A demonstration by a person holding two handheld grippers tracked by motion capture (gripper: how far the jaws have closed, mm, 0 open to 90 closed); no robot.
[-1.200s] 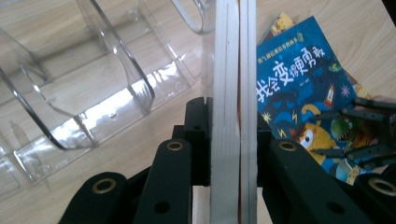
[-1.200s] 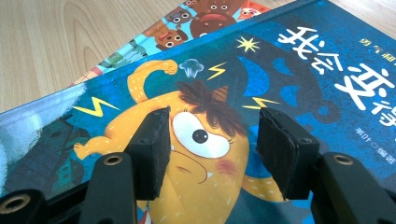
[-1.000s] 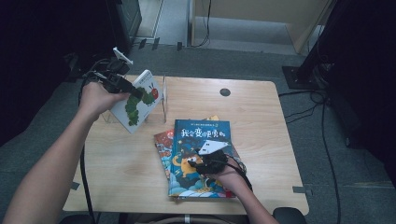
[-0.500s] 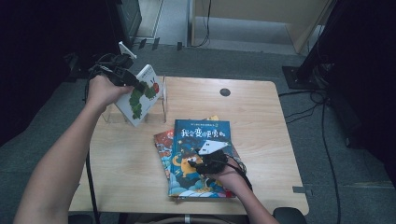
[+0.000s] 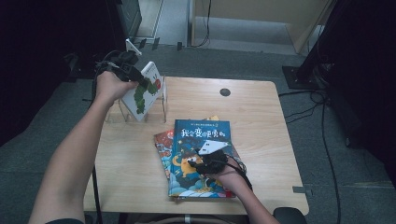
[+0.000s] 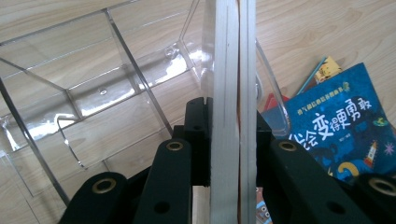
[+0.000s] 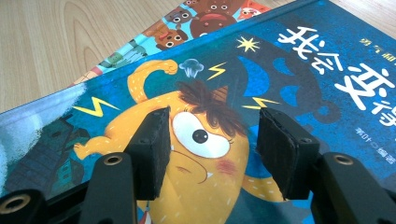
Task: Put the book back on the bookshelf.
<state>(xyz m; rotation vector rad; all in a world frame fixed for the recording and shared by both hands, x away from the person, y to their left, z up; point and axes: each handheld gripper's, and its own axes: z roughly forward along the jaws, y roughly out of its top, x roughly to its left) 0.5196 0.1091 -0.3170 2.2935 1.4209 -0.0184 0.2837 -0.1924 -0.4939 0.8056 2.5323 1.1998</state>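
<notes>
Beside the clear rack (image 5: 154, 109) lies a blue book (image 5: 198, 156); others beneath.

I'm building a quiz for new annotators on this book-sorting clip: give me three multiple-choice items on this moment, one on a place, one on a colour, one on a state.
1. Where is the caterpillar book?
A. flat on the stack
B. over the clear rack, in the left gripper
C. on the floor

2. What colour is the cover of the top book of the stack?
A. blue
B. white
C. red

3. How does the right gripper stand?
A. shut on a book
B. open over the top book
C. shut on the rack

Key: 1 B, the left gripper view shows its jaws clamping the book's edge above the rack. 2 A, a blue cover with a yellow figure. 3 B, the right gripper view shows its pads apart with nothing between them.
</notes>
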